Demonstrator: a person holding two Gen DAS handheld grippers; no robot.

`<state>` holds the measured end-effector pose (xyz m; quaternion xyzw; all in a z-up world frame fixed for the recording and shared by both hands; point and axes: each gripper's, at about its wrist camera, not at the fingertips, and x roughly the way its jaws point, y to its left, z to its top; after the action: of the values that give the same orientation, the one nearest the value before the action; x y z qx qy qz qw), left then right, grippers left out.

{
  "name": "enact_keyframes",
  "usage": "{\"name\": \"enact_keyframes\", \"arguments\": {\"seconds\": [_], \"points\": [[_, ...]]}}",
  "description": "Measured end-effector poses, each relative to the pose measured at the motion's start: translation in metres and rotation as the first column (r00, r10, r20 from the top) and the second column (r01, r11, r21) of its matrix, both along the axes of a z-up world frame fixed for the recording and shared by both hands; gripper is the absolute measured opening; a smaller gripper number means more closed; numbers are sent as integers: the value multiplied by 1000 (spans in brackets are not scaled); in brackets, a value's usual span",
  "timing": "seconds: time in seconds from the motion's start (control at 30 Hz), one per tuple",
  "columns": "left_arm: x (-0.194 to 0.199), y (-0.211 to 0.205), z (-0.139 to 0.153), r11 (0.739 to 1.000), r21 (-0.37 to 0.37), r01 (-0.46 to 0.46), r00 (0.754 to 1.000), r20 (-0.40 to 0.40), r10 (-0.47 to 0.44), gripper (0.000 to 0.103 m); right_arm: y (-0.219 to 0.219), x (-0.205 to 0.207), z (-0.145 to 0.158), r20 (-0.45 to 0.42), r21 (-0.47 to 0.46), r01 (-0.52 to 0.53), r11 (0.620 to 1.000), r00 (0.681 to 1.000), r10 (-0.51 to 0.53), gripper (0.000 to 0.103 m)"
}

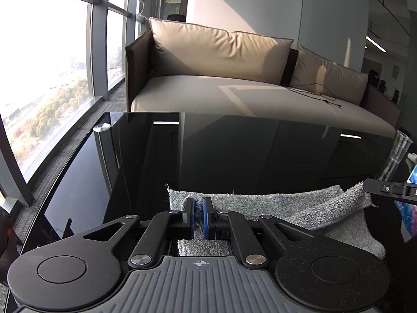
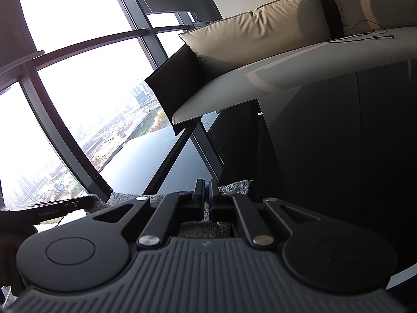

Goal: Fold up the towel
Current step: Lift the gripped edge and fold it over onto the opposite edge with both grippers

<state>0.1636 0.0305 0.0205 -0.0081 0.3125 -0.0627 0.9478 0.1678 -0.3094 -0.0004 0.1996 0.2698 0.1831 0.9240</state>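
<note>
A grey fluffy towel [image 1: 260, 203] lies on the black glass table [image 1: 234, 151], its near part lifted and doubled over. My left gripper [image 1: 198, 203] is shut on the towel's left edge, cloth pinched between the blue pads. At the right edge of the left wrist view, the right gripper's finger [image 1: 385, 189] meets a raised fold of the towel. In the right wrist view, my right gripper [image 2: 206, 187] is shut on the towel [image 2: 234, 186], grey pile showing between and beyond its fingers. The left gripper's body [image 2: 52, 206] shows at the lower left.
A beige sofa [image 1: 234, 91] with cushions stands just beyond the table, a black cable [image 1: 312, 91] lying on its seat. A clear plastic cup [image 1: 396, 156] stands at the table's right. Tall windows [image 1: 52, 65] run along the left.
</note>
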Motion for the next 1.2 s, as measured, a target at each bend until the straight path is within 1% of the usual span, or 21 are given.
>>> {"name": "enact_keyframes", "arguments": {"seconds": [0.27, 0.4, 0.43, 0.5, 0.57, 0.67, 0.7, 0.8, 0.83, 0.87, 0.93, 1.03, 1.1, 1.2], "points": [[17, 2, -9, 1000, 2, 9, 1000, -28, -9, 8, 1, 14, -5, -25, 1, 24, 1000, 999, -24, 3], [23, 6, -11, 1000, 0, -4, 1000, -28, 4, 13, 2, 23, -9, -55, -15, 47, 999, 997, -47, 3], [23, 7, -11, 1000, -3, -10, 1000, -26, 10, 18, 2, 24, -10, -62, -20, 51, 998, 997, -53, 3], [23, 11, -11, 1000, -5, -26, 999, -18, 26, 21, 3, 24, -10, -53, -35, 73, 997, 996, -75, 4], [22, 14, -10, 999, 3, -48, 999, -6, 48, 26, 5, 24, -9, -36, -58, 94, 994, 995, -96, 4], [19, 20, -7, 997, 4, -75, 997, 1, 75, 29, 4, 21, -3, 10, -98, 138, 986, 990, -137, 10], [18, 21, -6, 997, 6, -75, 997, 1, 75, 29, 4, 20, -2, 14, -98, 133, 986, 991, -132, 10], [11, 21, 0, 999, 4, -53, 999, -1, 53, 29, 10, 16, 5, 26, -72, -3, 997, 1000, 5, 10], [9, 18, 2, 1000, -2, -25, 1000, -7, 25, 29, 17, 14, 7, 21, -75, -72, 995, 997, 74, 10], [6, 15, 3, 1000, -2, 2, 1000, -11, -2, 30, 24, 13, 7, 13, -90, -119, 989, 993, 121, 10], [3, 6, 5, 999, 11, 45, 999, -17, -45, 30, 39, 11, 5, -11, -126, -181, 975, 983, 181, 10], [0, -5, 3, 994, 8, 106, 994, -37, -106, 33, 50, 13, 3, -53, -142, -229, 963, 973, 224, 10], [-1, -13, -1, 989, -1, 147, 988, -53, -147, 35, 54, 12, 2, -71, -152, -238, 959, 971, 230, 10], [1, -20, -8, 985, 8, 175, 982, -71, -174, 35, 54, 13, -1, -96, -163, -236, 958, 970, 222, 10]]}}
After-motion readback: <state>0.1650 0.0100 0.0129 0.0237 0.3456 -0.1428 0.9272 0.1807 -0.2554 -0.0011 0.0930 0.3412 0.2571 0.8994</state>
